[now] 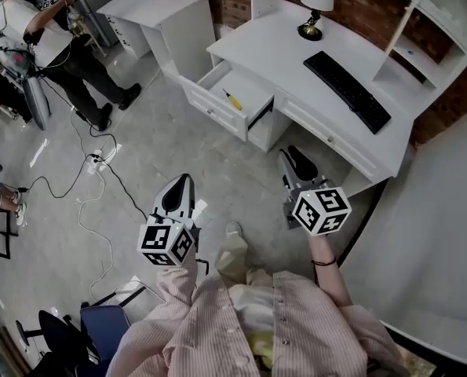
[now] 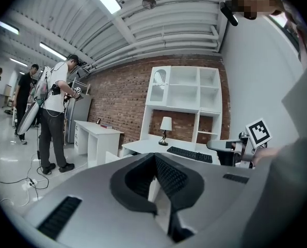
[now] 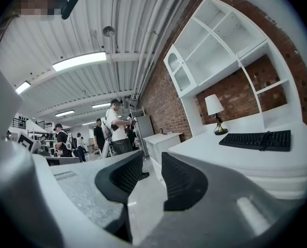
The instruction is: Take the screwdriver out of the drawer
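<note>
The fingers of the right gripper are spread, with only floor and background in the gap. The fingers of the left gripper are pressed together at the tips and hold nothing. In the head view both the right gripper and the left gripper hang over the grey concrete floor, pointing toward the white wooden counter and well apart from it. The yellow-handled screwdriver lies loose on the bottom of the white pulled-out drawer, untouched. Status, as judged: the drawer is already open, so access is prepared. The approach, the grasp and the lift-out are not yet done. Clearances: the drawer projects from the counter front toward the person, and its front panel and side walls form raised edges. The fingers will probably have to enter from above. The drawer holds nothing else that can be seen, which leaves room around the tool. A second front just to its right also stands slightly open. The black keyboard and the white-shaded table lamp sit farther back on the counter, outside the likely path. The floor between the grippers and the drawer carries no obstacle. The loose black cables and a standing person lie well off to the left.
</note>
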Motion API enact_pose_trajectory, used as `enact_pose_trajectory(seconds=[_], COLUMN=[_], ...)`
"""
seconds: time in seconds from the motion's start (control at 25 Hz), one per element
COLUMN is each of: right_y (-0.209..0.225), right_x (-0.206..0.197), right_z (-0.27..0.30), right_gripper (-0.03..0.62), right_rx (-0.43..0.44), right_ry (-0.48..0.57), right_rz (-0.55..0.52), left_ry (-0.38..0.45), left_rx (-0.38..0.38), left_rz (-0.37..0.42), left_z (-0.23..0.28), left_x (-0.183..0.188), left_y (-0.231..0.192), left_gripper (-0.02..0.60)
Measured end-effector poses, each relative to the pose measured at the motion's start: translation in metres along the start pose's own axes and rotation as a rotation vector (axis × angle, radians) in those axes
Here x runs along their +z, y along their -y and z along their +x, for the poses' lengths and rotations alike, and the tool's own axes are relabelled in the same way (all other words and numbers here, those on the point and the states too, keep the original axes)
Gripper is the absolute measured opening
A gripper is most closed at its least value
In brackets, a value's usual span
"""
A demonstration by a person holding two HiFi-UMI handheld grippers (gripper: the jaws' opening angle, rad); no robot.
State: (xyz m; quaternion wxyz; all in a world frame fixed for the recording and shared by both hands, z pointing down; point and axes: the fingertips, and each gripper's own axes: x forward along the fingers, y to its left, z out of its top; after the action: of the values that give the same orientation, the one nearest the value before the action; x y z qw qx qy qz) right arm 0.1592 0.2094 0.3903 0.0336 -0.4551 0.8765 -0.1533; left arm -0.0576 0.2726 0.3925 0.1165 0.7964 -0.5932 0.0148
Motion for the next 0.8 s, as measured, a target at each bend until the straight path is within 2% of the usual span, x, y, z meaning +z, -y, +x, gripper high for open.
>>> enact_pose_trajectory(seconds=[0.24, 0.8], right_y=[0.016, 0.044], right_x=[-0.002, -0.003], right_z=[0.058, 0.172], right_gripper=[0.115, 0.118], right_rx=[-0.024, -0.064], right_ry=[-0.032, -0.067], right_rz=[0.024, 0.045], left_ry=[-0.04, -0.067], left_rx=[-0.01, -0.055], left_rz=[-0.018, -0.028], left_z=[0.049, 0.148], left_x=[0.005, 0.023], left_y=[-0.039, -0.112], left_gripper=[-0.002, -0.002])
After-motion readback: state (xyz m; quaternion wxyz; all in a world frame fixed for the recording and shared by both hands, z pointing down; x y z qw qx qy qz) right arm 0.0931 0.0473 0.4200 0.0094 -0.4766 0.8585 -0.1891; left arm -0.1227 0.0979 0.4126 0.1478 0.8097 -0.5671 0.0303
